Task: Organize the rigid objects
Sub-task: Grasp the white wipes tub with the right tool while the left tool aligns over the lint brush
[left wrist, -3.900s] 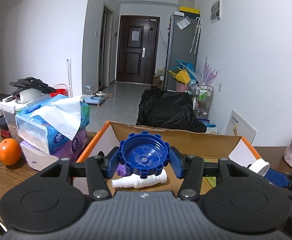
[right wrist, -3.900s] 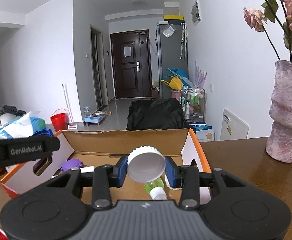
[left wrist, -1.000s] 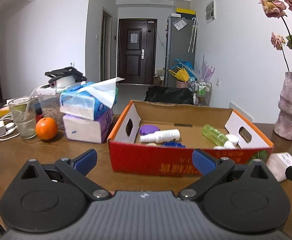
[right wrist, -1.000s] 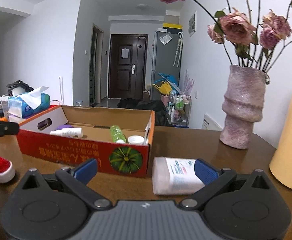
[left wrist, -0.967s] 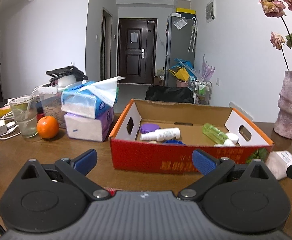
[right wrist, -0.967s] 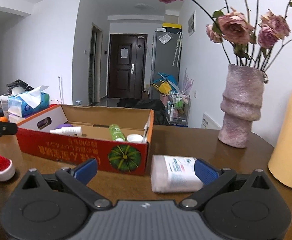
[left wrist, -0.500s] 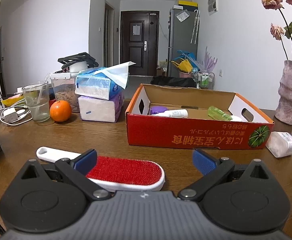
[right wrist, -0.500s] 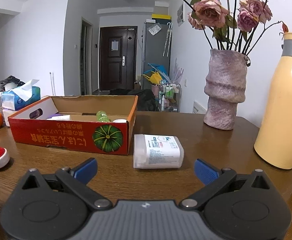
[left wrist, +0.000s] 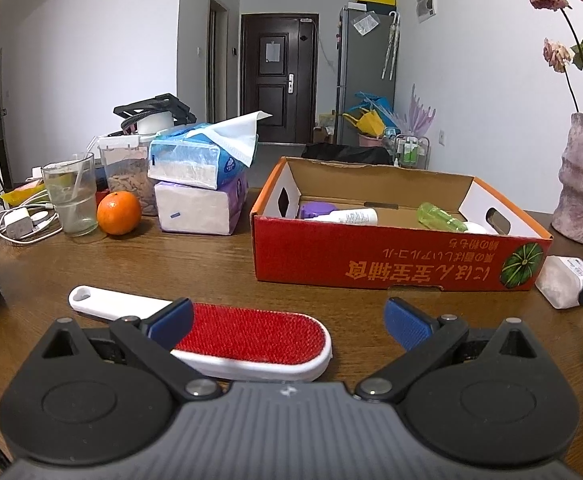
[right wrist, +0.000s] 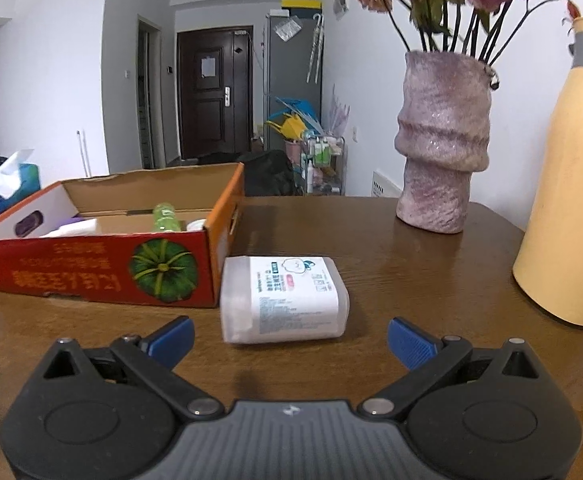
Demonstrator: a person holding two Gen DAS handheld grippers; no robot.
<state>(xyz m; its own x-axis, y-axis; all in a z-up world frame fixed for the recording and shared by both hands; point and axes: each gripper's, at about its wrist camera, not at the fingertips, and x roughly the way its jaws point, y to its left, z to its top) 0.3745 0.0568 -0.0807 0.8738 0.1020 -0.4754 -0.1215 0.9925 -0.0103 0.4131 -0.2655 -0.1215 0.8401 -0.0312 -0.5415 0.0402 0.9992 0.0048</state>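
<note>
A red-faced lint brush point(left wrist: 247, 338) with a white handle lies on the wooden table right in front of my left gripper point(left wrist: 289, 322), which is open; its head sits between the blue fingers. A white plastic box with a printed label point(right wrist: 285, 300) lies on its side just ahead of my right gripper point(right wrist: 291, 340), also open and empty. The red cardboard box point(left wrist: 395, 270) point(right wrist: 91, 268) holds a white spray bottle point(left wrist: 347, 216), a green bottle point(left wrist: 437, 216), a purple lid point(left wrist: 313, 210) and a white cap point(right wrist: 195, 225). The white box point(left wrist: 567, 280) rests beside its right end.
Left of the cardboard box stand stacked tissue packs point(left wrist: 201, 184), an orange point(left wrist: 118, 213), a glass point(left wrist: 70, 200), a food container and chargers. A pink vase with flowers point(right wrist: 443, 140) and a yellow flask point(right wrist: 571, 184) stand on the right. Bare table surrounds both grippers.
Both grippers let go of their caps into the box, opened and drew back low over the table. The left one now reaches the lint brush; the right one closed in on the white box.
</note>
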